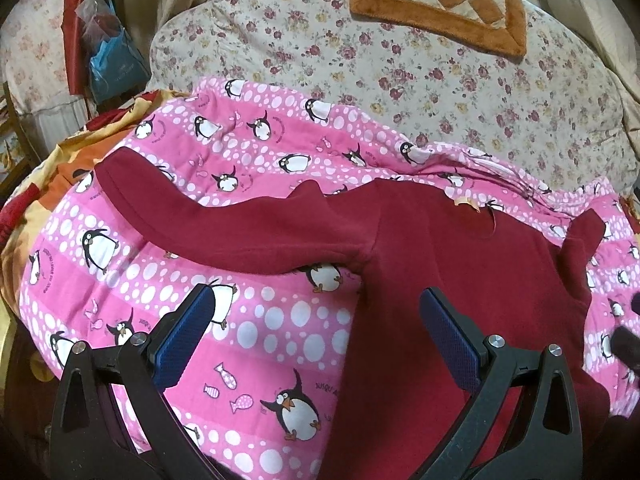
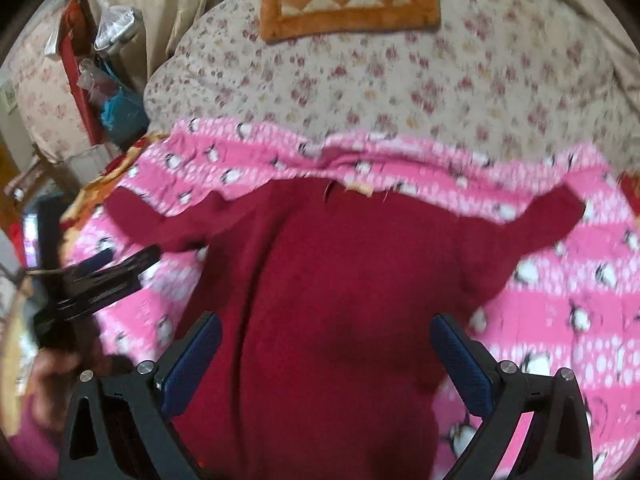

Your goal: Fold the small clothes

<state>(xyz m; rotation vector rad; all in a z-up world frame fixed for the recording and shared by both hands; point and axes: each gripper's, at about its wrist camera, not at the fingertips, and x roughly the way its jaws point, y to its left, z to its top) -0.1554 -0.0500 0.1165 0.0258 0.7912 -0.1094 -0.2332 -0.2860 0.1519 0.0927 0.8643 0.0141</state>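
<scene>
A small dark red long-sleeved top (image 1: 440, 264) lies spread flat on a pink penguin-print quilt (image 1: 260, 344), neck toward the far side, sleeves out to both sides. My left gripper (image 1: 316, 308) hovers open over the top's left side, below the left sleeve (image 1: 224, 228), with nothing between its blue pads. In the right wrist view the same top (image 2: 344, 280) fills the middle, blurred. My right gripper (image 2: 326, 336) stands open above the top's lower body. The left gripper (image 2: 100, 276) shows there at the left edge, near the left sleeve.
Beyond the pink quilt lies a floral bedspread (image 1: 400, 52) with an orange and cream checked cushion (image 1: 440, 0) at the far side. Bags (image 1: 108, 52) hang at the far left beside the bed. An orange-yellow cloth (image 1: 48, 172) lies at the quilt's left edge.
</scene>
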